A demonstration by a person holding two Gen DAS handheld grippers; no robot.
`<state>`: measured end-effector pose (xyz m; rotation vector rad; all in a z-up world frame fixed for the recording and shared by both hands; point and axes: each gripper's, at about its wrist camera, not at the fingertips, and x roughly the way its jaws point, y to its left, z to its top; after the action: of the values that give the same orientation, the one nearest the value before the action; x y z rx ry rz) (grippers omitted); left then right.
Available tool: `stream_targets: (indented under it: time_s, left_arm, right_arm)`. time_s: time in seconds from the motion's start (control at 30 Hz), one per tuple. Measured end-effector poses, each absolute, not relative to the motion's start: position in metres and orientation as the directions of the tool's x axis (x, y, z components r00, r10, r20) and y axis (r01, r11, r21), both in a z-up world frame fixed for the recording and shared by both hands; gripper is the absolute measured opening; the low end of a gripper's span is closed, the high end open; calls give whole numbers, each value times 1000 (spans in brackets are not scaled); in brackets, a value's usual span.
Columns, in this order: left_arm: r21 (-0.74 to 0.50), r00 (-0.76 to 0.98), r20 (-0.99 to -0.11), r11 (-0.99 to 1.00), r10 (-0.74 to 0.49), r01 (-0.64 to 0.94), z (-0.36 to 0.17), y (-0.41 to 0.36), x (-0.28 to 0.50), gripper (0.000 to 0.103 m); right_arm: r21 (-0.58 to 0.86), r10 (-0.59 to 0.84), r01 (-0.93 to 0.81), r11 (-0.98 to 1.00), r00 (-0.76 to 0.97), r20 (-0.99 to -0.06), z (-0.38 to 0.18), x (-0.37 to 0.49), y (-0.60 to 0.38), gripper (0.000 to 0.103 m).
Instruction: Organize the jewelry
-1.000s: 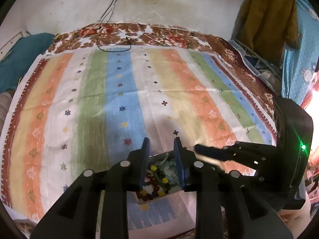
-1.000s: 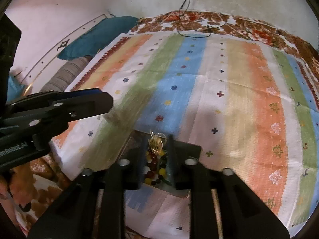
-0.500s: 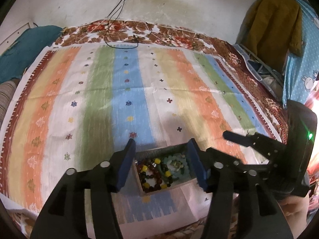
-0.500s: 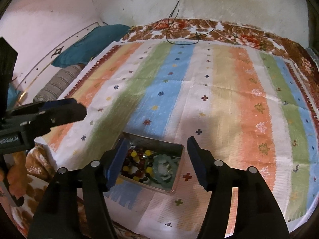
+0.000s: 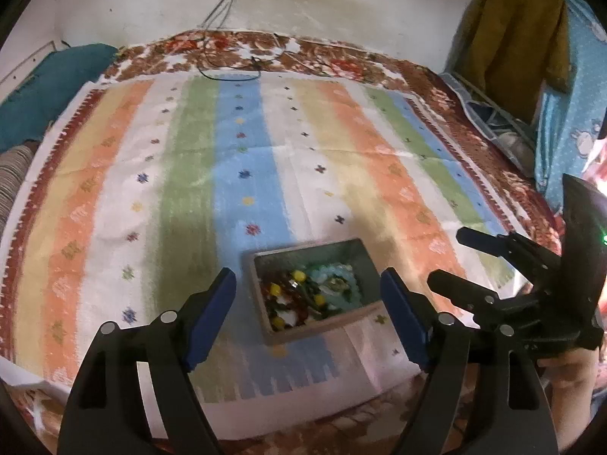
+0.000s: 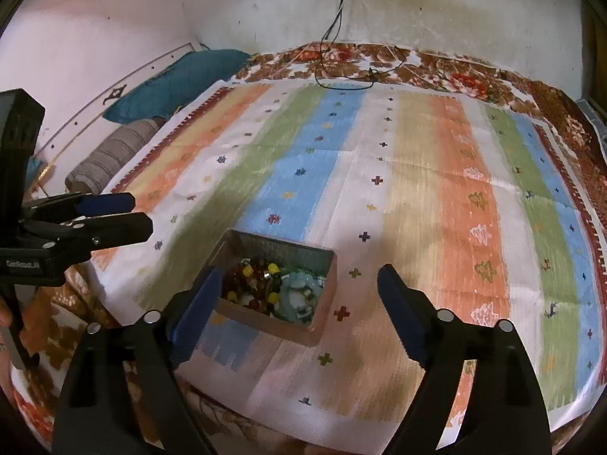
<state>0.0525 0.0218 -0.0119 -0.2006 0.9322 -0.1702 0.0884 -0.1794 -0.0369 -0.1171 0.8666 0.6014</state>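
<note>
Both of my grippers now hang pulled back and above the bed, jaws spread wide and holding nothing: a second ago each pair was nearly closed down inside the box, right among the beads. The left gripper frames the shallow rectangular grey metal box between its blue pads, without touching it. The right gripper does the same from its side, its left pad just beside the box's near corner. That tells me whatever I carried is let go, and I judge the jewellery is gathered.

Counting, near to far: two grippers; one box, sitting on the near part of the striped woven cloth. Inside it are two clusters. One is a heap of dark red and yellow beads; the other is a pale blue-green bead piece, and single strands are too tangled to number. Nothing loose shows on the cloth. Farther off lie one teal pillow, one striped grey bolster and a black cable.
</note>
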Motion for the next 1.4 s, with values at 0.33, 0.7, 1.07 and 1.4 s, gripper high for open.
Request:
stream_targets:
  time_s: [0.33, 0.7, 1.07, 1.4]
  left_arm:
    - [-212, 592, -771, 971, -235, 109, -18, 10, 24, 95]
    - [-135, 657, -740, 989, -145, 67, -13, 7, 2, 97]
    - [-151, 654, -744, 988, -138, 37, -15, 12, 0, 97]
    - [-110, 681, -724, 993, -113, 48, -12, 6, -5, 97]
  right_arm:
    - [133, 456, -541, 830, 522, -721, -35, 68, -187, 95]
    - [127, 469, -541, 831, 560, -683, -29, 52, -190, 97]
    - [111, 468, -554, 825, 560, -684, -32, 47, -186, 97]
    - [148, 470, -528, 836, 552, -688, -34, 53, -192, 97]
